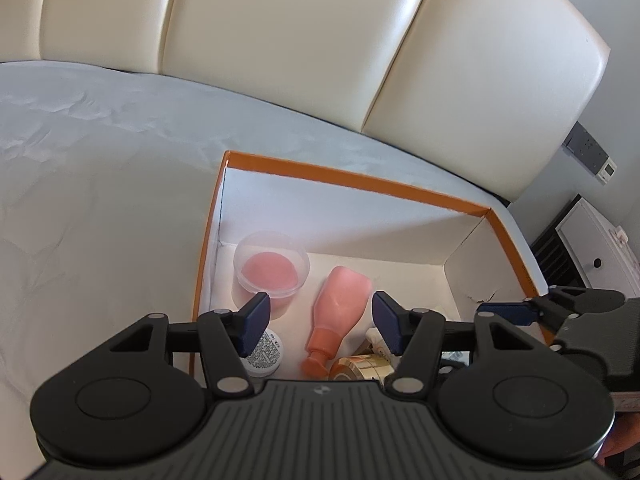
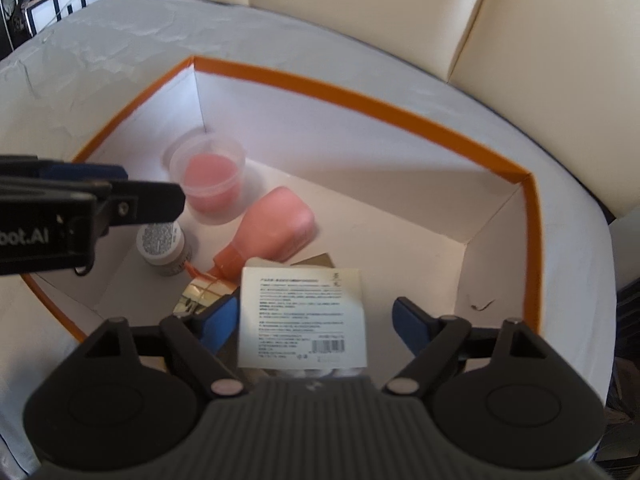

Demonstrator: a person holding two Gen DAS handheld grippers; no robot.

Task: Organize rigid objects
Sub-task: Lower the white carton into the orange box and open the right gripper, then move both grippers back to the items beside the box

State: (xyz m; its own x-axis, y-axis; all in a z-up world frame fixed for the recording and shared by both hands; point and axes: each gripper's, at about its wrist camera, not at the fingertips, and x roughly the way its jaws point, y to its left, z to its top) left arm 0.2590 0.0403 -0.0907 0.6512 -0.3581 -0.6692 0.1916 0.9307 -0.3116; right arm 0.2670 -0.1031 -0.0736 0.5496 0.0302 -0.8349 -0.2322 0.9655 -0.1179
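Note:
An open box with an orange rim (image 1: 352, 178) (image 2: 360, 98) sits on the bed. Inside lie a clear tub of pink stuff (image 1: 272, 268) (image 2: 210, 184), a pink bottle with an orange cap (image 1: 338, 312) (image 2: 272, 232), a small white jar (image 1: 264, 354) (image 2: 162, 246), a shiny gold roll (image 1: 360, 366) (image 2: 200, 292) and a white labelled packet (image 2: 304, 316). My left gripper (image 1: 322, 322) is open and empty above the box's left part; it also shows in the right wrist view (image 2: 120, 196). My right gripper (image 2: 316, 320) is open around the packet, jaws apart from it.
The box rests on a grey-white bedsheet (image 1: 100, 200) before a cream padded headboard (image 1: 280, 40). A nightstand with a white box (image 1: 592, 256) stands at the right, and a wall switch panel (image 1: 588, 152) above it.

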